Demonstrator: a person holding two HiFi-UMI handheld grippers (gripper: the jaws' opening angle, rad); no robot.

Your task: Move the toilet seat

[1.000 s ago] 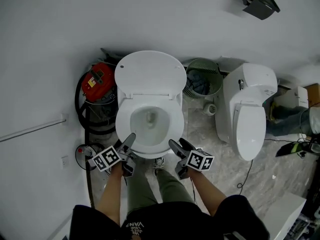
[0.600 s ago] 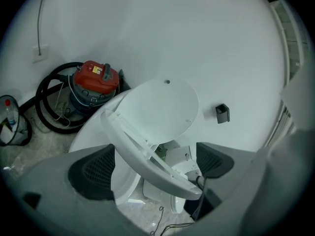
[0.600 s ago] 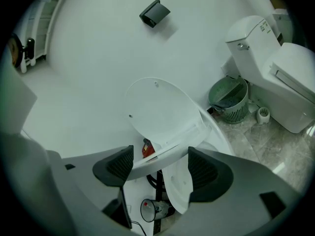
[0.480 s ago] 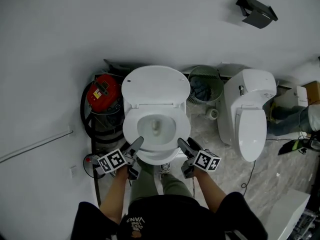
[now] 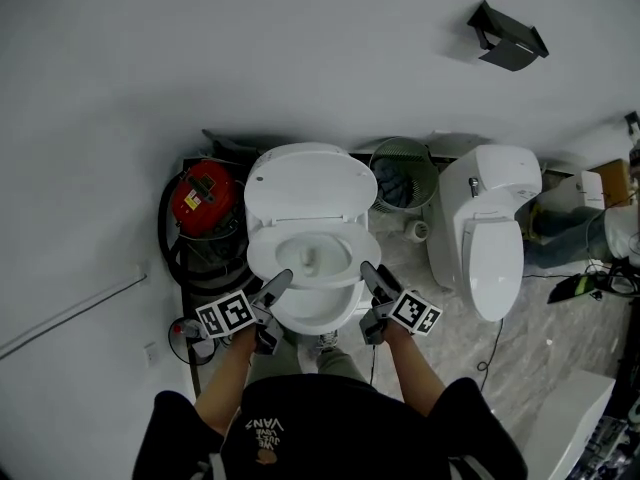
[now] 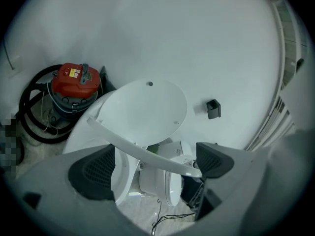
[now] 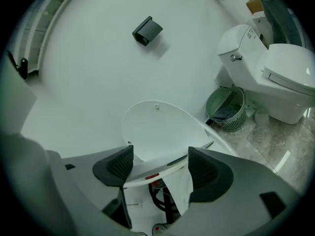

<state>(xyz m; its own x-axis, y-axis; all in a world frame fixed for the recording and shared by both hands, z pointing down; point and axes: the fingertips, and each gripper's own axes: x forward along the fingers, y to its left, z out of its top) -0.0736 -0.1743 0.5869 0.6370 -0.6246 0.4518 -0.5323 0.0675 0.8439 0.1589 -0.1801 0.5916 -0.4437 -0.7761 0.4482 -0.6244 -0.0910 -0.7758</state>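
Two toilets (image 5: 310, 183), marble floor (image 5: 552, 320), white wall (image 5: 300, 48).

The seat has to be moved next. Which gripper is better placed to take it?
The right gripper, narrowly, I'd judge: the seat rim lies nearly level and centred between its open jaws. The left gripper also straddles the rim with open jaws, but there the rim crosses at a slant.

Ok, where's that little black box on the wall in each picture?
Head view: the black box is at the top right, high on the wall.
Left gripper view: the black box is right of the middle, beside the lid.
Right gripper view: the black box is near the top, just left of the middle.
Shared landmark: the raised white toilet lid shows in all three.
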